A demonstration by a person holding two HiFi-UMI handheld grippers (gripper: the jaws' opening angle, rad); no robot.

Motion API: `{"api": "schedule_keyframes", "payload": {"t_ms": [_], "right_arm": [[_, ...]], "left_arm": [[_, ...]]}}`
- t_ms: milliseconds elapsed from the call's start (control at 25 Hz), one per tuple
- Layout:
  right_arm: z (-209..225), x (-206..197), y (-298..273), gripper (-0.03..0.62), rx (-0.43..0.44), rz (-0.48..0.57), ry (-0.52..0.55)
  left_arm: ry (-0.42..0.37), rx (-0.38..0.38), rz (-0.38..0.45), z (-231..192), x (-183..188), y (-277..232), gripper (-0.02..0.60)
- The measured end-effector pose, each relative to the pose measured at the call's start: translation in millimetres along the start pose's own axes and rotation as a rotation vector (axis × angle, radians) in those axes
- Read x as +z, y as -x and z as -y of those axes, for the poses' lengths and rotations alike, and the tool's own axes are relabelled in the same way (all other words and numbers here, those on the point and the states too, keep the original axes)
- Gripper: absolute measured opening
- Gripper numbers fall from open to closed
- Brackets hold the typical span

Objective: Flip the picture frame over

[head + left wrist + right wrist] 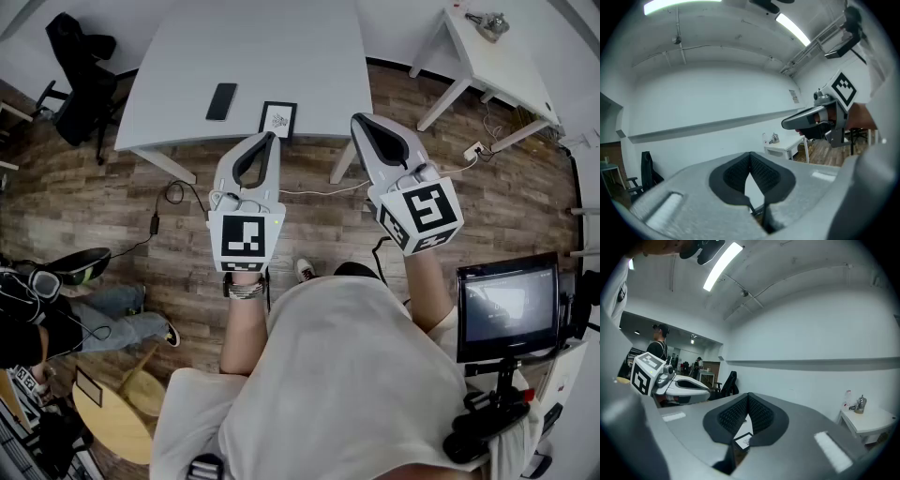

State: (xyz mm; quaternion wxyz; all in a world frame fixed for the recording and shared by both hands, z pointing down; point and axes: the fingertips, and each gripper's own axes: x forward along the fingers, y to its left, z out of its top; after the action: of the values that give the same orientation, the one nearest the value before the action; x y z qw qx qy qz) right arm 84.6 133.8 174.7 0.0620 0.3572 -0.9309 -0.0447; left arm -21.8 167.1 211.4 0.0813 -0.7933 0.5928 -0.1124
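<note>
The picture frame [278, 120], black-edged with a white picture facing up, lies near the front edge of the grey table [281, 47]. Through the jaw gap in the right gripper view the picture frame [744, 440] shows small. Both grippers are held level over the floor, short of the table. My left gripper [272, 138] is shut and empty, its tip just below and left of the frame. To the frame's right, my right gripper [358, 121] is also shut on nothing. In the gripper views the left gripper [750, 154] and the right gripper [749, 395] have their pads meeting.
A black phone [221, 101] lies on the table left of the frame. A white side table [497, 56] stands at the right, a chair with a dark jacket [80, 70] at the left. Cables [173, 197] cross the wood floor. A monitor [506, 305] is at my right, a seated person [94, 314] at my left.
</note>
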Motion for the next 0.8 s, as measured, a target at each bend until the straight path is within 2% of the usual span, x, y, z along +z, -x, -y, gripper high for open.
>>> {"api": "schedule_keyframes", "payload": {"t_ms": [320,440,640,800], "right_arm": [[-5,-14,15,0.002,0.019,-0.020,-0.021],[-11,-9,30,0.002,0.029,0.010,-0.033],[-18,-3,37,0.003,0.027,0.020,-0.041],[-18,-9,29,0.003,0.018,-0.004,-0.064]], "left_arm": [[0.030,0.017,-0.033,15,-12,11,0.003],[0.038,0.017,-0.049,23,-16,19,0.003],[0.054,-0.031,-0.117,32,-30,19,0.003],[0.046,-0.045,-0.122,25,-34,13,0.003]]}}
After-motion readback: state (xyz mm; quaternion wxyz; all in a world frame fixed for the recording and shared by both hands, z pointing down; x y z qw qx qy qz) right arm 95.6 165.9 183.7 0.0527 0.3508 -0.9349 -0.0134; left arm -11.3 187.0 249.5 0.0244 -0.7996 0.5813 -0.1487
